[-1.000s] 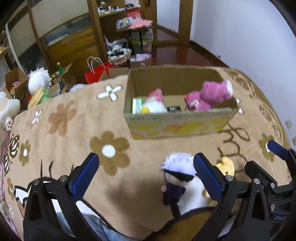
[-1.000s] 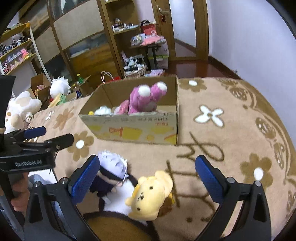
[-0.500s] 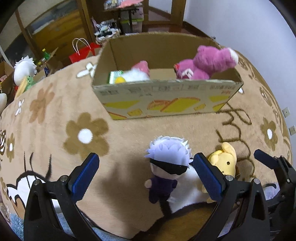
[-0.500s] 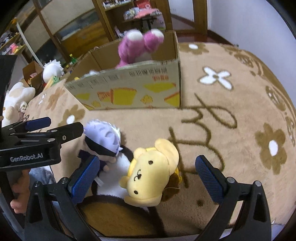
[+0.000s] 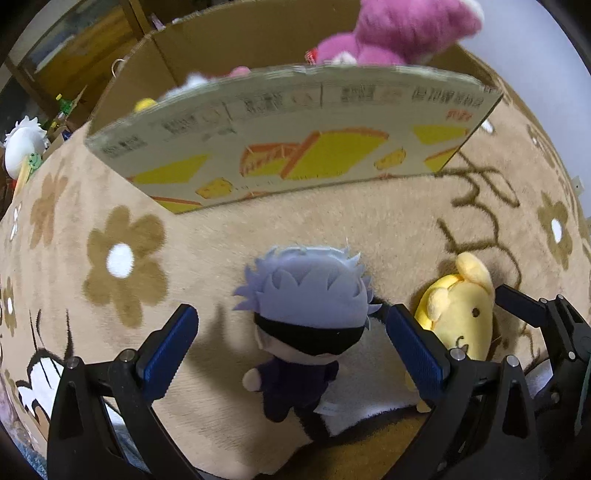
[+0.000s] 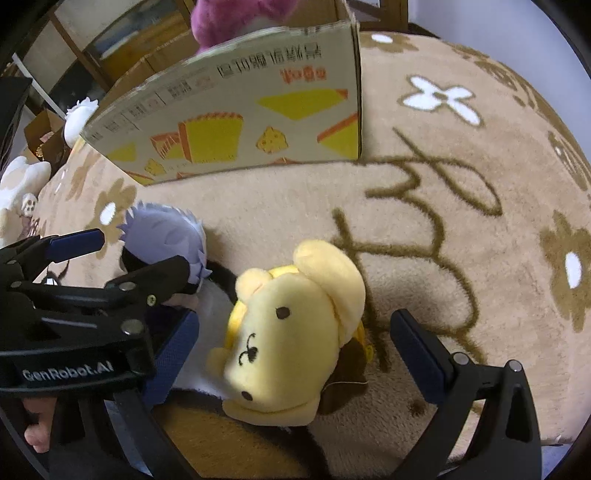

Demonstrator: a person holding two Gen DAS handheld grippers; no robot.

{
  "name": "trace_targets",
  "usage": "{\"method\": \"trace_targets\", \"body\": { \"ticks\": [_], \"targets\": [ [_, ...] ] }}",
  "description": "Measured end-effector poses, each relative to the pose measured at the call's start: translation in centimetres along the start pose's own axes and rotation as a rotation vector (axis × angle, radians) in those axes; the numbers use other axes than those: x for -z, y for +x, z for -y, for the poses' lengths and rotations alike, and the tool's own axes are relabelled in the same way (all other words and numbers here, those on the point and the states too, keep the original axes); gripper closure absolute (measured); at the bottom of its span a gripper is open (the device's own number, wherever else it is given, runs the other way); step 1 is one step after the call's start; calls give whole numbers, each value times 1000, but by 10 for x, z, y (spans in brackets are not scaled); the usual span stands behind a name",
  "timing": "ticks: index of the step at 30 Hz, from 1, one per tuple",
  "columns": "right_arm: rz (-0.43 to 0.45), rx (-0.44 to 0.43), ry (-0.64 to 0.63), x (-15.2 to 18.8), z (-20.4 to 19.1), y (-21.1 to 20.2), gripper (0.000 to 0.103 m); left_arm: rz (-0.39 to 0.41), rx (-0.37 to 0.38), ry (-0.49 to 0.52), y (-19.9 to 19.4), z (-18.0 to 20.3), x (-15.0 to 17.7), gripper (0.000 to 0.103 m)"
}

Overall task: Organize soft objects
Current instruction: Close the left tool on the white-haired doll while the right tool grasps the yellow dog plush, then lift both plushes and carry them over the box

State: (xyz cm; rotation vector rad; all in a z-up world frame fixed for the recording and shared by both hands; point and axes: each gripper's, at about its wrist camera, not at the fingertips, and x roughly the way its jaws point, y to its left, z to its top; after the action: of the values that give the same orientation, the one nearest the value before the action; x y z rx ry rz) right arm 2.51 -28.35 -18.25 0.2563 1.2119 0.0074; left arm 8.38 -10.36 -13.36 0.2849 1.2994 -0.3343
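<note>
Straddling the two toys on the blanket [image 5: 229, 236], we have both claws spread wide and empty: our left gripper [image 5: 291, 350] brackets the grey-haired doll [image 5: 306, 295], our right gripper [image 6: 295, 350] brackets the yellow dog plush [image 6: 291, 332]. The two toys lie just beside each other, so the left claw's right finger sits in the narrow gap between them. To grip well, we judge each claw should settle lower around the soft head, then close slowly so the plush squashes evenly and neither toy drags its neighbour. Farther off stands the cardboard box [image 5: 295, 147], with a pink plush [image 5: 399, 29] already inside. Its near wall rises high, so we must lift clear of that rim. Open blanket lies to the right.
</note>
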Motion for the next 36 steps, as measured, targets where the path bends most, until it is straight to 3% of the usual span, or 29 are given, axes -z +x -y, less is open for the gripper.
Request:
{"method": "trace_targets", "body": {
  "ticks": [17,24,29,36],
  "targets": [
    [-78,16,2,-2,-3,23,0,-82,-39,14,34,5,-2,3],
    [-98,52,-38,1,-10,29,2,-98,-3,3,34,3,0,22],
    [-100,52,-56,4,-15,31,15,-101,43,1,33,2,5,40],
    [-85,54,-74,9,-19,24,24,-80,35,9,25,12,11,45]
  ]
}}
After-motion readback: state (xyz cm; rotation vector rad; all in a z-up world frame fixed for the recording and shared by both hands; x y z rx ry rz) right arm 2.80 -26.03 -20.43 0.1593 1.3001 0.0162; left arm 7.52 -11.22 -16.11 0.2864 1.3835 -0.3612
